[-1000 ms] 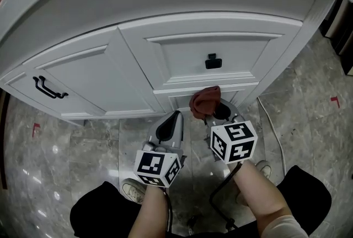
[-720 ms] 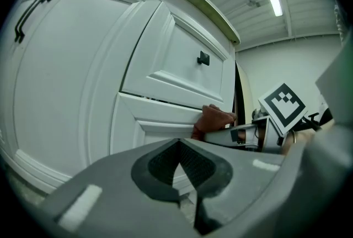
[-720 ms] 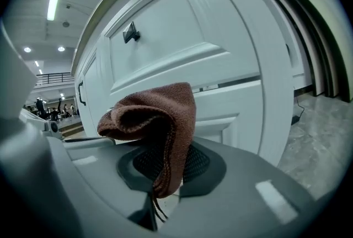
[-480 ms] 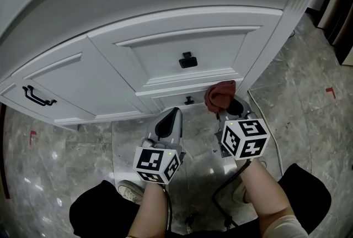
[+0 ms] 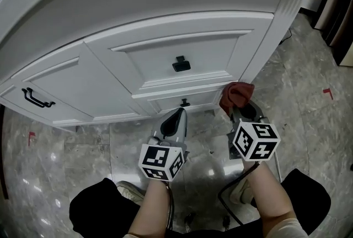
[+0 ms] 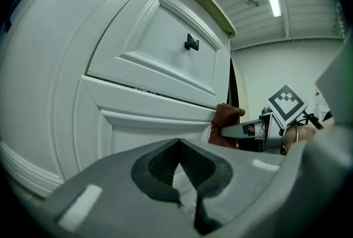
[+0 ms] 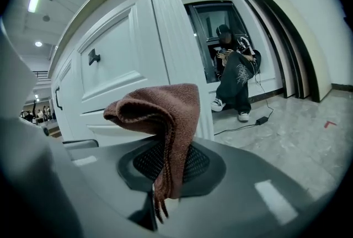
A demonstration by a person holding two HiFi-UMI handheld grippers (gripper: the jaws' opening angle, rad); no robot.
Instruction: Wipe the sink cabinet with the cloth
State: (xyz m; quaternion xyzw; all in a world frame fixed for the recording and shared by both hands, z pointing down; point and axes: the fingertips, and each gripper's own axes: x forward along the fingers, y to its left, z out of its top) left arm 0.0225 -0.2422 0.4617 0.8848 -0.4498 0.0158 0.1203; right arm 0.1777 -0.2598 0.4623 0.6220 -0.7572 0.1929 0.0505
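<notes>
In the head view, my right tongs [image 5: 241, 111] are closed on the cloth [image 5: 236, 94]. The cloth is bunched at the lower right corner of the cabinet [image 5: 165, 49], beside the corner post and to the right of the small lower knob [image 5: 185, 102]. My left tongs [image 5: 177, 115] point at the cabinet just under this knob and they hold nothing. A square knob [image 5: 180, 63] is on the big drawer, and a bar handle [image 5: 36, 98] is on the door far to the left. The floor [image 5: 60, 148] is grey and shiny.

In the left gripper view, the jaws of the left tongs [image 6: 181, 168] are together, with nothing between them. The white cabinet front [image 6: 110, 65] fills the left side. At its right edge I see the cloth [image 6: 225, 120], which seems to lie against the cabinet, and the right tongs [image 6: 245, 131] behind it.

In the right gripper view, the jaws are pressed together on the cloth [image 7: 165, 112]. Its lower end hangs down between the pads, and its upper part folds over to the left, in front of the cabinet. Far behind, a person [image 7: 234, 79] sits by the wall.
</notes>
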